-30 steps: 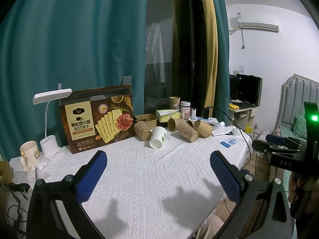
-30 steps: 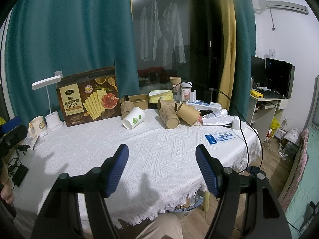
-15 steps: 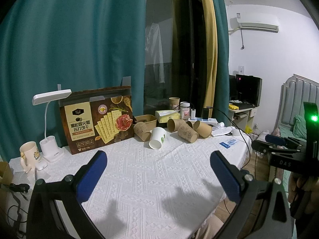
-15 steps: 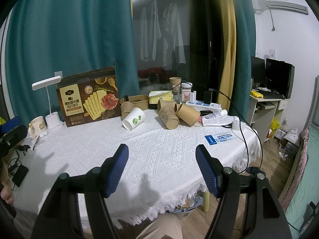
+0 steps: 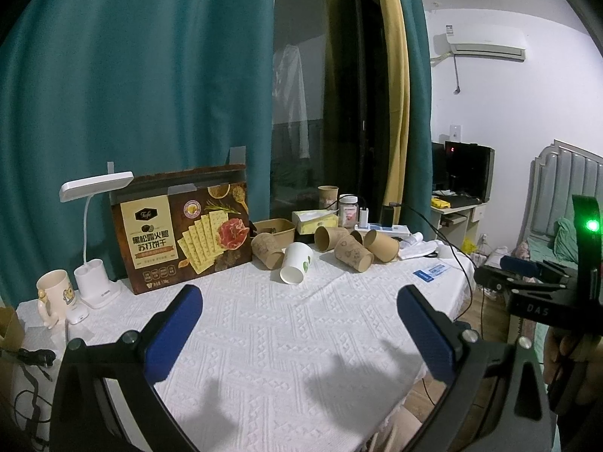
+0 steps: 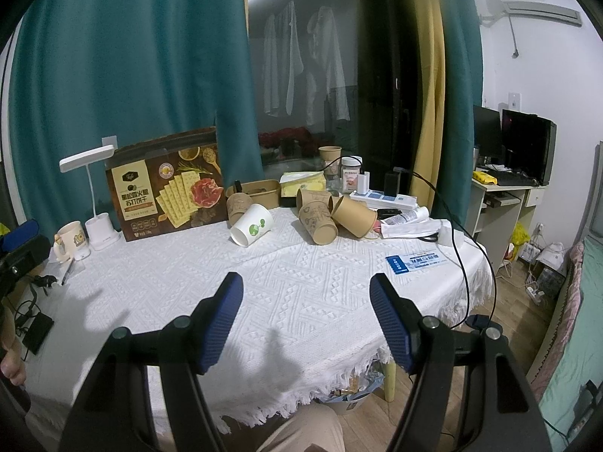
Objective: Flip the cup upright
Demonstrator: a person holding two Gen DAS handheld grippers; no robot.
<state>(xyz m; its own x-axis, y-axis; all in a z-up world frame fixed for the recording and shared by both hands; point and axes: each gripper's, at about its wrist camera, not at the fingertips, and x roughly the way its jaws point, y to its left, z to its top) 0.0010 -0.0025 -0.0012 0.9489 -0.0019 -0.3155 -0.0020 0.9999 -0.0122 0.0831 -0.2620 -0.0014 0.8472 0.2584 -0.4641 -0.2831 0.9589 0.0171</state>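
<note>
While both tools [image 5: 299, 324] [image 6: 307, 318] gape empty, one white cup [image 6: 251, 225] and four brown cups [image 6: 318, 220] lie toppled.

The left tongs [image 5: 297, 301] and the right tongs [image 6: 306, 293] each sit at the lower centre of their frame, blue-padded jaws spread wide apart, gripping nothing, raised clear of the worktop [image 6: 301, 282].

I am in a bedroom at home. There is a bed [image 5: 557, 203] with a soft headboard by the wall, and an air conditioner [image 5: 486, 41] up high. Green curtains [image 6: 124, 56] hang by a dark window, with clothes [image 6: 301, 64] drying behind the glass. My tabletop [image 6: 301, 282] has a white cloth, a lamp [image 5: 94, 196], a mug [image 5: 54, 293] and a cracker box [image 5: 184, 226].
</note>
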